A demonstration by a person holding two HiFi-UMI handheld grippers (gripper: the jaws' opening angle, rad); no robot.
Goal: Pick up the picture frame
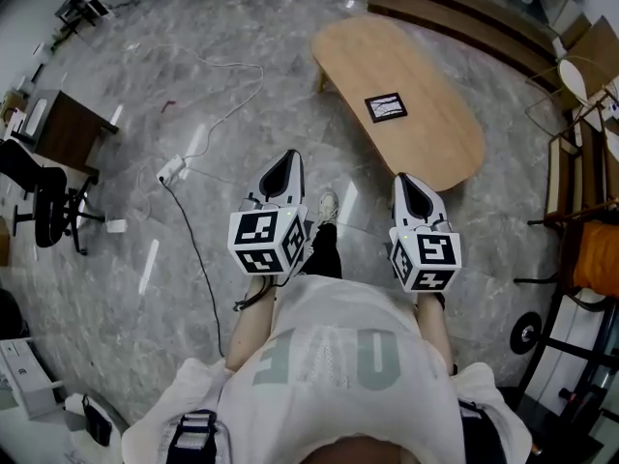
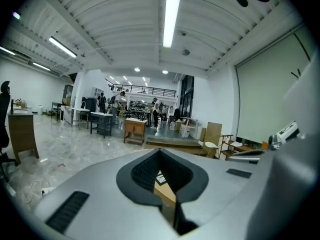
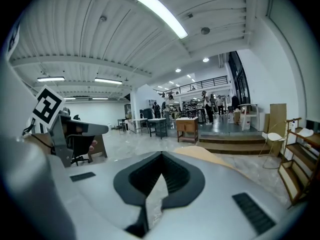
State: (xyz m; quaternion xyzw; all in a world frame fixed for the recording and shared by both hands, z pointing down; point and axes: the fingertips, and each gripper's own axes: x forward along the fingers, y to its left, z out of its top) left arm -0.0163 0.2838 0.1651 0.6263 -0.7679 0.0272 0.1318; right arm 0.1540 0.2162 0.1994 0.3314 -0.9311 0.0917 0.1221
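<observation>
The picture frame [image 1: 386,106], black-edged with a white picture, lies flat on an oval wooden table [image 1: 426,153] ahead and to the right. A sliver of the frame [image 2: 160,178] also shows through the left gripper's jaw notch in the left gripper view. My left gripper [image 1: 285,167] hovers over the marble floor, well short of the table, jaws shut and empty. Nearer the table's front edge, my right gripper [image 1: 408,184] is also shut with nothing in it. Both point forward toward the table.
A white power strip [image 1: 170,169] and cables lie on the floor to the left. A dark cabinet [image 1: 68,131] and an office chair [image 1: 44,206] stand further left. Wooden chairs and shelving [image 1: 580,172] crowd the right side. A low wooden step [image 1: 455,13] runs behind the table.
</observation>
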